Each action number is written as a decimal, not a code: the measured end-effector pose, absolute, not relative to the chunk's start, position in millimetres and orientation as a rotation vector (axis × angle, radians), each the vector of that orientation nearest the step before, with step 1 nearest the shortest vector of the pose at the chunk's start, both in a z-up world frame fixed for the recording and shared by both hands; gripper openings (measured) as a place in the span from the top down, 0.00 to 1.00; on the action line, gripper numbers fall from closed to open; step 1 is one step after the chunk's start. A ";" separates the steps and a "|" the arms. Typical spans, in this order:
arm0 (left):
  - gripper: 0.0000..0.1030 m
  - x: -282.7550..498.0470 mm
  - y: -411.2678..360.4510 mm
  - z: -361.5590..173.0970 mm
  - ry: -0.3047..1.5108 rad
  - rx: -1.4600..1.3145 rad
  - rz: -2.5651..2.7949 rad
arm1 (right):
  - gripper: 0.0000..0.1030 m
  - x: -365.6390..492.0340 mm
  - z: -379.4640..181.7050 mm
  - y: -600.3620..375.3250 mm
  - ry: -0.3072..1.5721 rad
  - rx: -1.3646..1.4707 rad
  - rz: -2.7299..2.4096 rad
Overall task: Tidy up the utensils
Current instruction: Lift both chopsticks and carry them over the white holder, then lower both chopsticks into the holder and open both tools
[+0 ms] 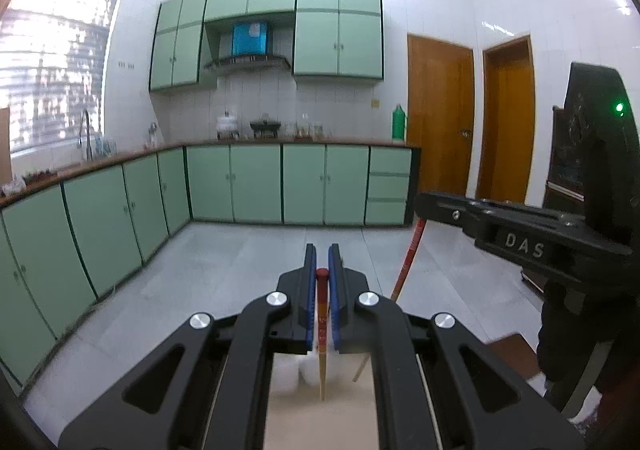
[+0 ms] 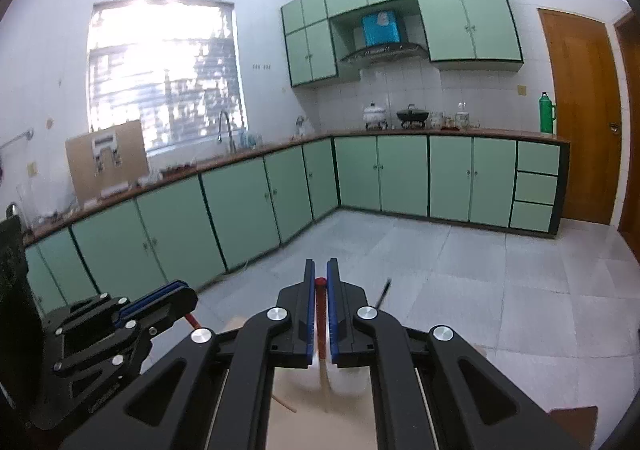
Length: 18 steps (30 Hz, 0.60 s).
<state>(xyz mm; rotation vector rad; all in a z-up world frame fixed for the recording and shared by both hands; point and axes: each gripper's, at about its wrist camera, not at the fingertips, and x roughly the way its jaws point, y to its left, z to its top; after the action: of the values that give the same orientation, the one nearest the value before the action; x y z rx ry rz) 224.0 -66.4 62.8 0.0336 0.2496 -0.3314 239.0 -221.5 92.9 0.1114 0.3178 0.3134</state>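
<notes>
In the left wrist view my left gripper is shut on a chopstick with a red top and pale wooden lower end; it hangs down over a light wooden table. My right gripper comes in from the right, holding a second red-topped chopstick. In the right wrist view my right gripper is shut on that chopstick, red tip up. My left gripper shows at lower left with its chopstick. A white container sits below, mostly hidden.
Green base cabinets run along the far walls under a wooden counter with a sink tap, pots and a green bottle. Wooden doors stand at the right. A dark thin stick pokes up beside my right gripper.
</notes>
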 end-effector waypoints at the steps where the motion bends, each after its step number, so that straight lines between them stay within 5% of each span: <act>1: 0.95 228.9 -69.4 65.8 0.239 0.035 -0.328 | 0.95 246.2 96.6 -222.6 0.305 0.116 0.306; 10: 0.95 284.7 -88.1 67.5 0.165 0.072 -0.258 | 0.95 303.8 85.8 -222.8 0.296 0.139 0.259; 18: 0.95 331.7 -89.5 28.5 0.276 0.046 -0.234 | 0.95 328.5 44.4 -208.4 0.368 0.125 0.241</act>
<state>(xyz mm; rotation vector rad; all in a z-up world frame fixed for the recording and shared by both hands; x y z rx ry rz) 331.7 -89.5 28.5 0.0457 0.2760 -0.2335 328.5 -208.4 44.4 0.1246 0.3685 0.2414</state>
